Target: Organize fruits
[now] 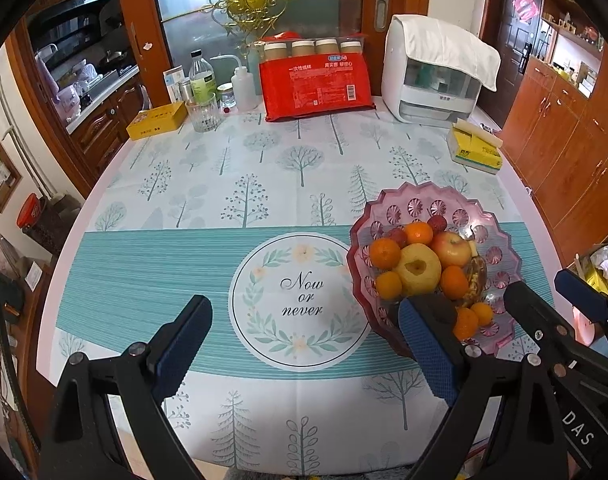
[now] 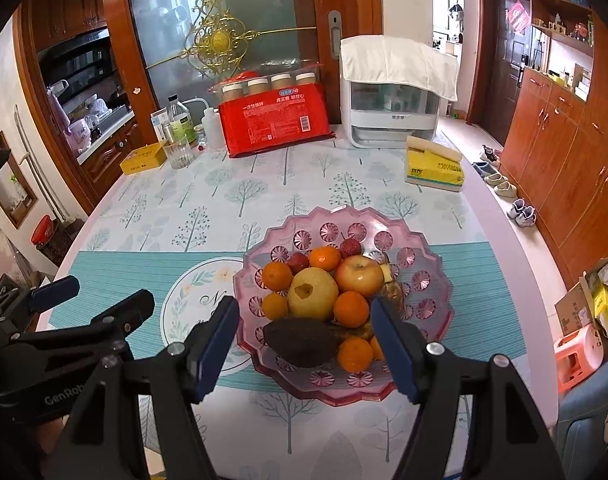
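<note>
Pink glass bowl (image 2: 424,300) holds all fruit piled centrally, so nothing rolls. Left gripper (image 1: 304,344) and right gripper (image 2: 306,344) gape wide, empty; right faces the pile, likely for access.

Left gripper (image 1: 304,344) and right gripper (image 2: 306,346): matte black angular frames with silver round screws, blue textured finger pads (image 1: 426,354), and white lettering "DAS" and "GenRob" on their bodies.

One pink bowl (image 2: 432,300) holds six tangerines (image 2: 351,309), one red apple (image 2: 360,276), one yellow apple (image 2: 312,294), one avocado (image 2: 301,342) and two lychees (image 2: 350,248).
</note>
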Available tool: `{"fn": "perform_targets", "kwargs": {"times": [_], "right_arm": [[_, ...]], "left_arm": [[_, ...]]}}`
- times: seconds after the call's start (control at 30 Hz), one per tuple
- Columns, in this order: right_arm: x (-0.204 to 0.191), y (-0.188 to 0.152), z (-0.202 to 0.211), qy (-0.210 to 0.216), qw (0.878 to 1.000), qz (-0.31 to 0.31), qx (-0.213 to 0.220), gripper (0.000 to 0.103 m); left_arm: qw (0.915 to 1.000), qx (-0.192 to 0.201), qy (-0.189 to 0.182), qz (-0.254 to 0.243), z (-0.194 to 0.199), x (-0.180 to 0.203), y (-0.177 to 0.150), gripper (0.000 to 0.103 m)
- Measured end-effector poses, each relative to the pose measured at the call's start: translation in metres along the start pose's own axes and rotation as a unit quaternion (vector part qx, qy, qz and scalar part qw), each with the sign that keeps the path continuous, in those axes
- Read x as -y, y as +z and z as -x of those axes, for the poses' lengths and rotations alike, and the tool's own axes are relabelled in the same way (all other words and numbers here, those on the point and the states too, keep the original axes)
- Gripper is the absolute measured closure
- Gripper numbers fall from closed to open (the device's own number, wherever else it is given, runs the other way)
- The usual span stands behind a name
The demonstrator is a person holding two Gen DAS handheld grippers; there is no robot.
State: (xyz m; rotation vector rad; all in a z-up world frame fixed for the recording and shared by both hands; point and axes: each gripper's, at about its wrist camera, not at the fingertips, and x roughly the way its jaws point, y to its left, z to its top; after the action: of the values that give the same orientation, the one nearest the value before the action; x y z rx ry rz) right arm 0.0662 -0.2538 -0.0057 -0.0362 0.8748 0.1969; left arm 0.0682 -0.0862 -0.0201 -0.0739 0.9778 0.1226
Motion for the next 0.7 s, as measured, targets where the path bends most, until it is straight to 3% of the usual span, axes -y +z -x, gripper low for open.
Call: {"fn": "perform_targets", "kwargs": {"times": [0.7], "right_arm": [[-0.007,-0.0033,-0.0074,0.004,1.0,0.001,-0.014,0.034]], "left_arm": [[0.9999,-0.009,0.0,0.005,-0.0031,-0.009,-0.0039,0.009]]}}
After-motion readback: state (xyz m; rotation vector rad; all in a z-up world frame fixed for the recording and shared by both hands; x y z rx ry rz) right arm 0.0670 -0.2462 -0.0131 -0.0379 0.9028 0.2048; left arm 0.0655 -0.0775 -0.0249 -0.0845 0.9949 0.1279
